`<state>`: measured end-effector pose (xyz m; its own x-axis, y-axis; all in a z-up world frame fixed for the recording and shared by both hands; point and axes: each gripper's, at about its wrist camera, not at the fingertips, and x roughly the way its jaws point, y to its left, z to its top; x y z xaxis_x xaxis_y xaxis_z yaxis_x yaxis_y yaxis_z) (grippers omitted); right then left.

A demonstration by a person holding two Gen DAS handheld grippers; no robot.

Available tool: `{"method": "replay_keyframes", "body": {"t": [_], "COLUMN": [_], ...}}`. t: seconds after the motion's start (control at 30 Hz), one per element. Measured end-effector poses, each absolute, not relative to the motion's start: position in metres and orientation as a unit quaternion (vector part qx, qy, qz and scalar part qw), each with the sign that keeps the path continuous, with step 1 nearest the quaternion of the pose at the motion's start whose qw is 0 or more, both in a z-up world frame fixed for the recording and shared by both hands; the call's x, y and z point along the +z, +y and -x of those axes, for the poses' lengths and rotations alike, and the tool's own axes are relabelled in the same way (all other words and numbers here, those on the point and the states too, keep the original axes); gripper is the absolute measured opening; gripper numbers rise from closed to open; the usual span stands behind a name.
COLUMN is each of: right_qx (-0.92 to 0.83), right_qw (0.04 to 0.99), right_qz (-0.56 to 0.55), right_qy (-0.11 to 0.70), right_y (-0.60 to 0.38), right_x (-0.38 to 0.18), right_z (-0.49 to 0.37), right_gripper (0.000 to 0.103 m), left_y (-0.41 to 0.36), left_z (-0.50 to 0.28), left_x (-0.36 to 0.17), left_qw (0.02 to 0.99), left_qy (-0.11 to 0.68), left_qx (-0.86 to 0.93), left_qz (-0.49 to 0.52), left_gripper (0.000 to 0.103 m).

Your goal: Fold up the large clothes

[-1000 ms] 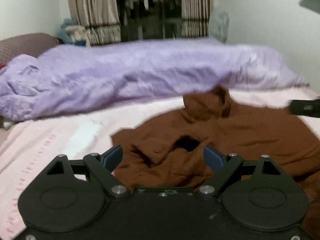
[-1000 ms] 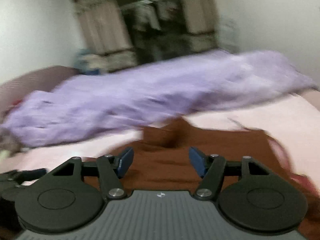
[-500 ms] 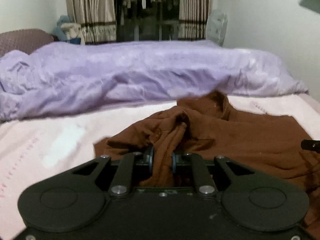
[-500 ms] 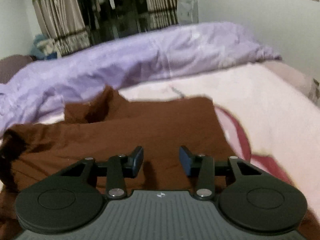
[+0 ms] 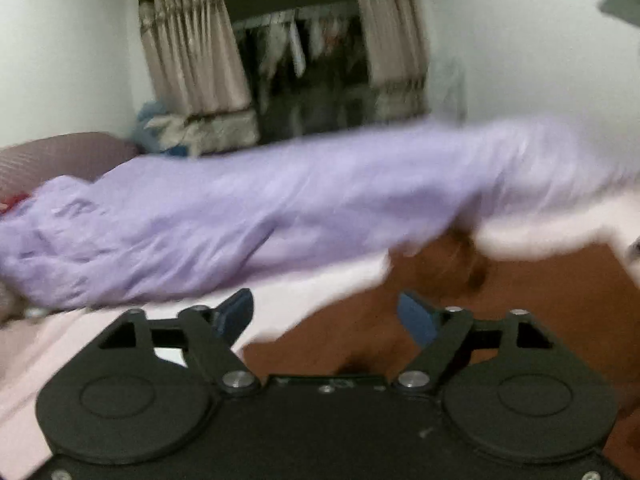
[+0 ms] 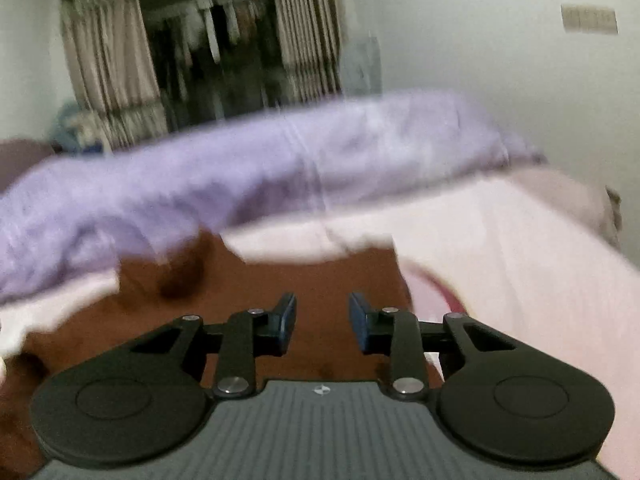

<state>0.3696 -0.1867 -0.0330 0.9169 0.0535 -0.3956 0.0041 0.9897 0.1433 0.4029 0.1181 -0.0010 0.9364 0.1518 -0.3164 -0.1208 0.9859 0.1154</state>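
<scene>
A large brown garment [image 5: 528, 304] lies spread on the pink bed sheet [image 5: 80, 344], with a rumpled collar part [image 6: 176, 272] toward the far side. My left gripper [image 5: 326, 316] hovers over the garment's left edge. Its jaws are opening wide, and nothing is pinched between the blue pads [image 5: 236, 312]. My right gripper [image 6: 323, 320] is low over the flat middle of the brown garment [image 6: 320, 280]. Its jaws are closing, with a gap still between the pads [image 6: 286, 320]. Brown cloth shows behind that gap, and the pads do not press on it. Both views are blurred.
A bunched purple duvet [image 5: 240, 216] runs across the bed behind the garment. A brownish pillow [image 5: 60, 156] lies at the far left. Curtains [image 5: 192, 48] and hanging clothes [image 6: 216, 40] stand beyond the bed. The bed's right edge [image 6: 600, 216] drops off near a white wall.
Half a second ago the left gripper was shut on a fold of the brown garment; now its jaws are wide and the fold is released. The right jaws have narrowed.
</scene>
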Motion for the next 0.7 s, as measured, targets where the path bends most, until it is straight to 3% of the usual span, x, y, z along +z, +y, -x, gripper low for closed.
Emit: {"method": "replay_keyframes", "body": {"t": [0.13,0.2,0.33,0.6,0.7], "right_qx": [0.008,-0.009,-0.020,-0.003,0.021], "right_qw": [0.979,0.973,0.962,0.969,0.971], "right_qz": [-0.053,-0.039,-0.050,-0.064,-0.058], "right_qy": [0.197,0.229,0.268,0.239,0.231], "right_y": [-0.178,-0.182,-0.201,-0.193,-0.177], "right_x": [-0.045,-0.066,-0.116,-0.065,-0.053], "right_z": [-0.413,-0.437,-0.464,-0.467,-0.494], "right_gripper": [0.034,0.029,0.027,0.028,0.028], "left_y": [0.128,0.137,0.159,0.140,0.141], "left_z": [-0.445,-0.477,-0.518,-0.519,-0.553], "left_x": [-0.023,-0.048,-0.119,-0.056,-0.057], "left_qw": [0.987,0.979,0.952,0.973,0.972], "left_qy": [0.150,0.189,0.290,0.210,0.223], "left_qx": [0.051,0.072,0.099,0.083,0.064], "left_qz": [-0.006,-0.012,-0.016,-0.047,-0.030], "left_gripper": [0.086,0.086,0.088,0.086,0.086]}}
